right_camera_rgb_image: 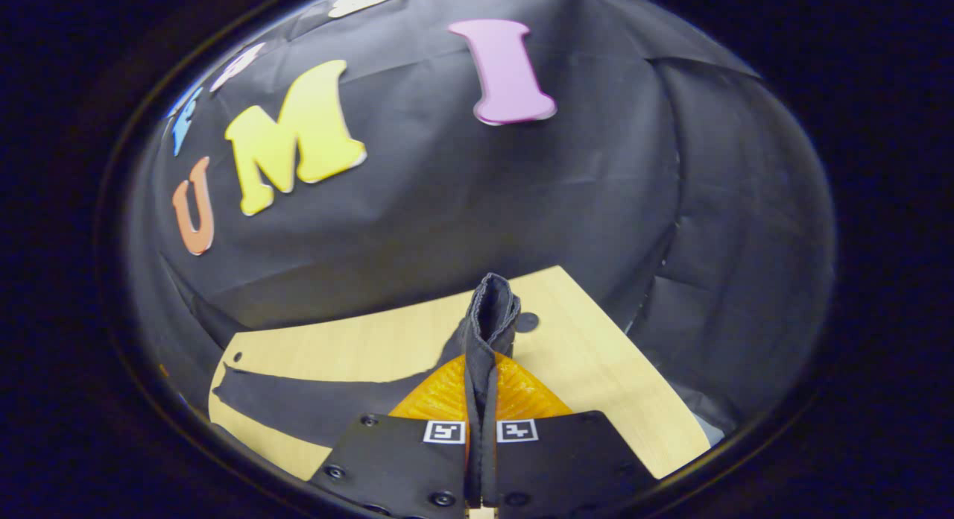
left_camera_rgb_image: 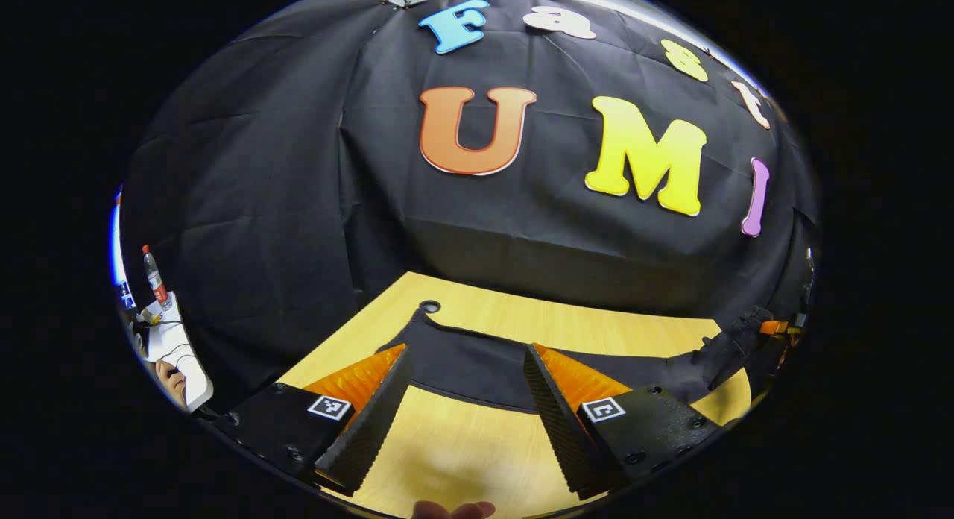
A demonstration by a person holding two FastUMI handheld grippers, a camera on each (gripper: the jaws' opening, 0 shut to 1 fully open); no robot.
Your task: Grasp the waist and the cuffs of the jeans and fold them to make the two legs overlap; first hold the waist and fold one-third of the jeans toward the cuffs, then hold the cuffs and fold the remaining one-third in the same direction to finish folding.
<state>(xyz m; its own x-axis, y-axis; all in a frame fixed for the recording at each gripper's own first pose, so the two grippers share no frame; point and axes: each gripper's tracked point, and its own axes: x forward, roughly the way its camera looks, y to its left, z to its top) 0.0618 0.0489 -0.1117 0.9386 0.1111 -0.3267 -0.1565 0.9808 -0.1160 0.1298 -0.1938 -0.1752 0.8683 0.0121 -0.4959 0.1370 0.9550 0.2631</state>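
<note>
Jeans (left_camera_rgb_image: pixel 477 366), dark cloth on the yellow wooden worktop (left_camera_rgb_image: pixel 462 444): right tongs (right_camera_rgb_image: pixel 481 400) pinch one end, left tongs (left_camera_rgb_image: pixel 466 400) gape wide and must grab the edge at 12 o'clock.

Dim, sharp, fisheye-warped edges

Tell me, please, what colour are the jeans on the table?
Black. The jeans show best in the left gripper view, spread on the table.

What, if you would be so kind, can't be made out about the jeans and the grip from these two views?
- Right gripper view: which part of the jeans the right gripper pinches; the fingers hide it.
- Left gripper view: the jeans' right end, cut off at the edge.
- Left gripper view: the bottle, too small.
</note>
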